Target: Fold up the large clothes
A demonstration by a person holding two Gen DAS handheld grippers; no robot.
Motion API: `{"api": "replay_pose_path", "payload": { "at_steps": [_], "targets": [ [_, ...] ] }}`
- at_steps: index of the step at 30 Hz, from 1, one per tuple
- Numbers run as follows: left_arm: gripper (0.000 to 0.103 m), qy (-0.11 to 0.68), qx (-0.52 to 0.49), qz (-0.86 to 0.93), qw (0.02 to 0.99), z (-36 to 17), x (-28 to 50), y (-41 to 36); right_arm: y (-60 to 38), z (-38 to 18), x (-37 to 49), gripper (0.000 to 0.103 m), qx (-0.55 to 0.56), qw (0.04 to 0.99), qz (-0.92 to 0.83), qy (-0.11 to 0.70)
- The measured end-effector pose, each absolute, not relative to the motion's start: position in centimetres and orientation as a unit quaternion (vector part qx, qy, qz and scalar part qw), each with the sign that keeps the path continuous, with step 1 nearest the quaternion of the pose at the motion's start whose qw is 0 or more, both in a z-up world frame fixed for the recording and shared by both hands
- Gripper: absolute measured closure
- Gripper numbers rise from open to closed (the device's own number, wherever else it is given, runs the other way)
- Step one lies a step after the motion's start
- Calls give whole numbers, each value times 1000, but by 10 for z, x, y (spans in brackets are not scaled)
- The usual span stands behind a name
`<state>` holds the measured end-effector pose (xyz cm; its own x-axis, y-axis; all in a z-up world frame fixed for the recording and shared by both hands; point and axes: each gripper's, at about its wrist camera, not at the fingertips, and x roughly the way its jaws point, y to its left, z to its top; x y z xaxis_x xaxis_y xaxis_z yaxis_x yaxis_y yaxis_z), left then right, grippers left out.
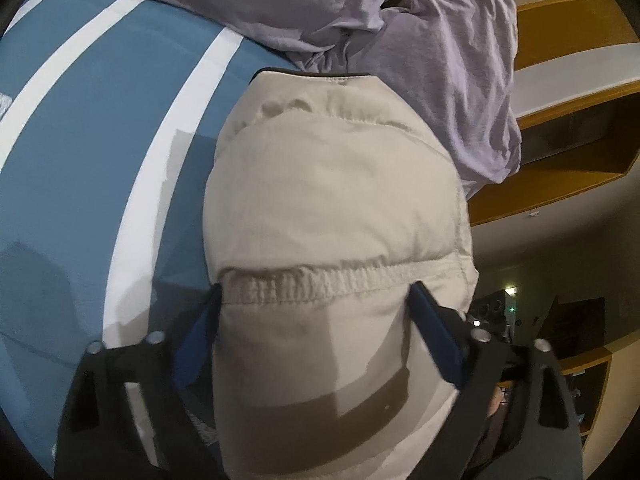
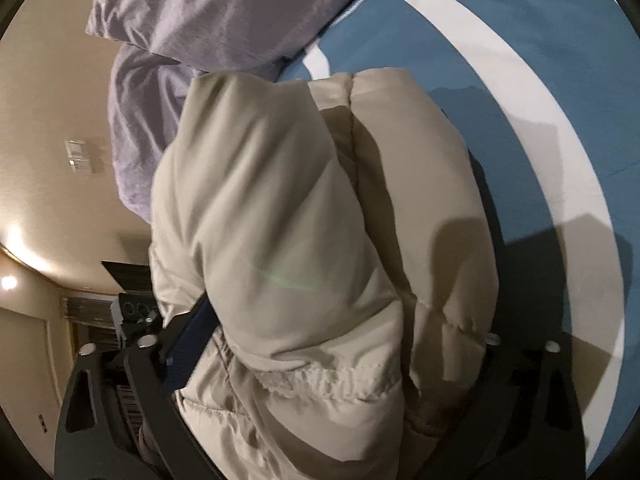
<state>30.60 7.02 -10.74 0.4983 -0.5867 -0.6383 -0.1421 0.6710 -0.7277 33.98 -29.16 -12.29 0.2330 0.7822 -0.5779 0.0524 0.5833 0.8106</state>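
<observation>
A beige puffer jacket (image 1: 332,200) lies on a blue bedsheet with white stripes (image 1: 100,140). In the left wrist view my left gripper (image 1: 316,292) has its blue-padded fingers on either side of the jacket's elastic cuffed sleeve end, pressed against the padding. In the right wrist view my right gripper (image 2: 340,320) straddles another bulky part of the jacket (image 2: 288,220); its left finger (image 2: 192,336) presses the fabric and its right finger is hidden behind the padding.
A crumpled lavender blanket (image 1: 440,60) lies just beyond the jacket, also in the right wrist view (image 2: 192,20). Wooden shelving (image 1: 572,120) stands past the bed edge. A beige wall and ceiling lights (image 2: 40,160) show off the bed's other side.
</observation>
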Motion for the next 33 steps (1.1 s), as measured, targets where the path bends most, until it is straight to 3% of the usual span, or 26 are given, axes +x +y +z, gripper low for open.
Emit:
{"api": "replay_pose_path", "payload": {
  "at_steps": [4, 20, 30, 33],
  "targets": [
    [26, 469, -374, -141, 787, -95, 315, 79, -282, -119, 349, 31, 379, 690, 281, 548],
    [26, 442, -347, -61, 825, -71, 370, 167, -193, -109, 437, 35, 335, 701, 307, 550],
    [16, 428, -233, -1, 873, -59, 377, 163, -219, -92, 441, 13, 286, 753, 241, 542],
    [16, 415, -209, 23, 885, -50, 380, 159, -233, -74, 440, 12, 255, 784, 212, 524]
  ]
}}
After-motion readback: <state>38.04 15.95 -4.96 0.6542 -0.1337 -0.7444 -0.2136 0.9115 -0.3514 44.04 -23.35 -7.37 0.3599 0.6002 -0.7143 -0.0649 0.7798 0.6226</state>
